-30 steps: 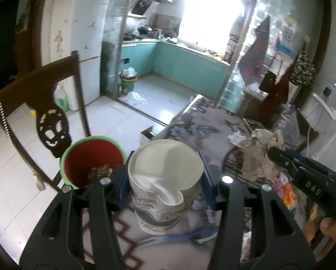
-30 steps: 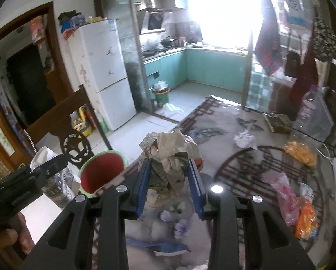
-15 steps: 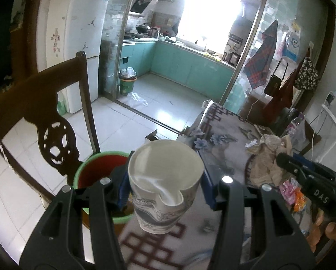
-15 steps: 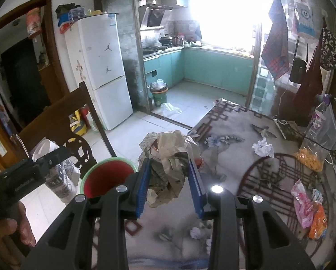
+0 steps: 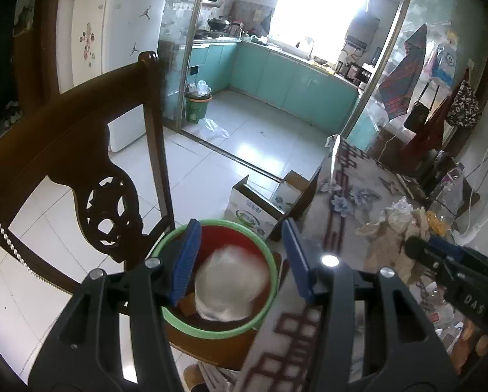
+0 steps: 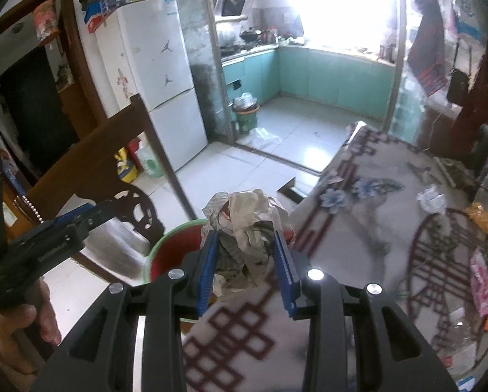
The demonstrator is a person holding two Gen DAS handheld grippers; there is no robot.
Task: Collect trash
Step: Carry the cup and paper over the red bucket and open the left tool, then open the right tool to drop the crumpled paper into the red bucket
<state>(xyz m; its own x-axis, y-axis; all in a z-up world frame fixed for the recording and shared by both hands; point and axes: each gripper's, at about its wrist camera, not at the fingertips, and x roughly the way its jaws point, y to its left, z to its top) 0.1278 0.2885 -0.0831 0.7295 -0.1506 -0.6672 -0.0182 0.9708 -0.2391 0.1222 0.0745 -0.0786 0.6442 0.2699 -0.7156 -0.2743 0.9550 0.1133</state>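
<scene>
A green-rimmed red bin (image 5: 272, 281) stands beside the table edge. A white paper cup (image 5: 231, 284), blurred, sits low inside it, under my left gripper (image 5: 240, 254). The blue pads (image 5: 187, 258) stand apart and do not touch the cup. In the right wrist view the left gripper (image 6: 90, 212) hovers over the bin (image 6: 165, 238), with the blurred cup (image 6: 116, 248) below it. My right gripper (image 6: 244, 261) is shut on a crumpled wad of brown paper (image 6: 247, 215), held above the bin's near rim and the table edge. The wad (image 5: 394, 228) also shows at the right of the left wrist view.
A dark wooden chair (image 5: 80, 150) stands just left of the bin. An open cardboard box (image 5: 263, 205) lies on the floor behind it. The patterned tablecloth (image 6: 358, 228) carries a crumpled tissue (image 6: 431, 197) and snack wrappers (image 6: 485, 281). White floor tiles lead to the kitchen.
Both grippers have swept left from over the table to the bin. The cup, held between the left pads before, now lies lower inside the bin. The right gripper still holds its wad.
</scene>
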